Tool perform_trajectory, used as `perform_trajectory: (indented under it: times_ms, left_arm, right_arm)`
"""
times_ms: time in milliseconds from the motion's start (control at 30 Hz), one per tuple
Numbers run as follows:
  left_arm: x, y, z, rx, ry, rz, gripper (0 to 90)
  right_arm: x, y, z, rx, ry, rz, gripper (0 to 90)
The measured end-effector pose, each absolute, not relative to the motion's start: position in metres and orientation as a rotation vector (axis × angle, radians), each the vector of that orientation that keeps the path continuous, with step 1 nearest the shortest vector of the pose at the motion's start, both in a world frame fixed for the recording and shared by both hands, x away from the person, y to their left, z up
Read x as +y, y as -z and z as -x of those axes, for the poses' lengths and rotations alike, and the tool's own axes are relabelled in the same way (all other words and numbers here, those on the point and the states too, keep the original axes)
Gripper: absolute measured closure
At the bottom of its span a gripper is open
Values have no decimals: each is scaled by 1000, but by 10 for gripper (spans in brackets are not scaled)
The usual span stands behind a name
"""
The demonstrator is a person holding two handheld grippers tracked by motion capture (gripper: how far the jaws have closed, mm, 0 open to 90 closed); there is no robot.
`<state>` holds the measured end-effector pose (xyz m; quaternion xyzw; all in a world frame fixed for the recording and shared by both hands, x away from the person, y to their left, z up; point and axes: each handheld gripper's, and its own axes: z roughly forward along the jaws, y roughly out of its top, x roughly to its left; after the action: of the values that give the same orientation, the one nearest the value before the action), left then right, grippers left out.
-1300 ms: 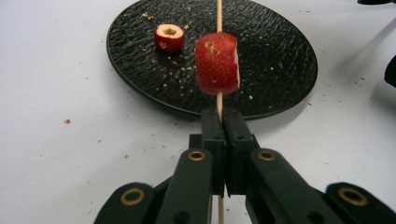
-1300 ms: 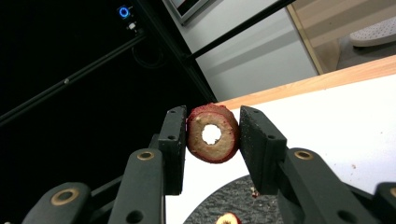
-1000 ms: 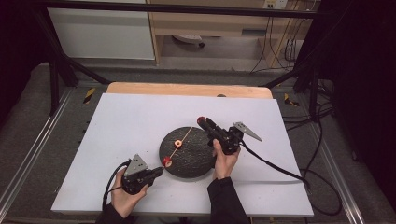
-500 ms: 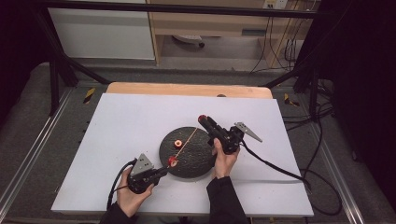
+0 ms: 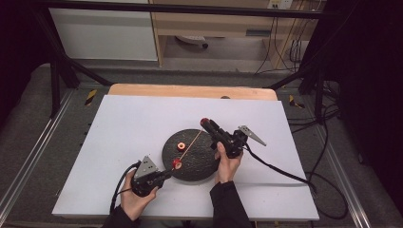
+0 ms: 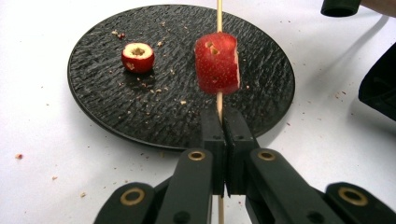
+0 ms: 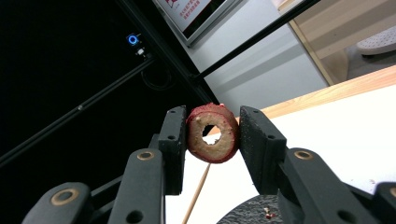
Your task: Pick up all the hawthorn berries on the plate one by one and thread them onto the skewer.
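A thin wooden skewer (image 5: 189, 146) slants over a dark round plate (image 5: 199, 166). My left gripper (image 5: 164, 175) is shut on its near end at the plate's front edge; the jaws (image 6: 223, 121) are pressed together on the stick. A red fruit piece (image 6: 217, 63) sits threaded on the skewer just past those jaws and over the plate's front edge (image 5: 177, 164). My right gripper (image 5: 205, 122), raised at the skewer's far end, is shut on a cored red fruit ring (image 7: 212, 133). The skewer (image 7: 196, 196) runs up behind that ring. Another small cored piece (image 6: 137, 57) lies loose on the plate (image 5: 180, 146).
The plate (image 6: 116, 107), strewn with crumbs, rests on a white tabletop (image 5: 133, 123) with a wooden strip (image 5: 190, 91) along its far edge. Cables (image 5: 280, 168) trail from both grippers. Black frame poles and a wooden shelf stand beyond the table.
My left gripper has shifted a little to the right, toward the plate's front edge, carrying the skewer end. The right gripper has barely moved.
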<state>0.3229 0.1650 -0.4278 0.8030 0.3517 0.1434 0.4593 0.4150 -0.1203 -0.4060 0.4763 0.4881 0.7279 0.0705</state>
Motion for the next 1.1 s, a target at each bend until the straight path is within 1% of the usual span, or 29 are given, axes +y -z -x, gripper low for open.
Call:
perform_trajectory:
  times_ms: [600, 1100]
  left_arm:
    - [153, 425, -326, 900, -381, -1918, 887]
    - [135, 412, -343, 913, -367, -1910, 887]
  right_arm:
    - [-114, 414, -414, 1459, -2232, -1487, 633]
    - [-114, 414, -408, 1506, -2221, -1479, 634]
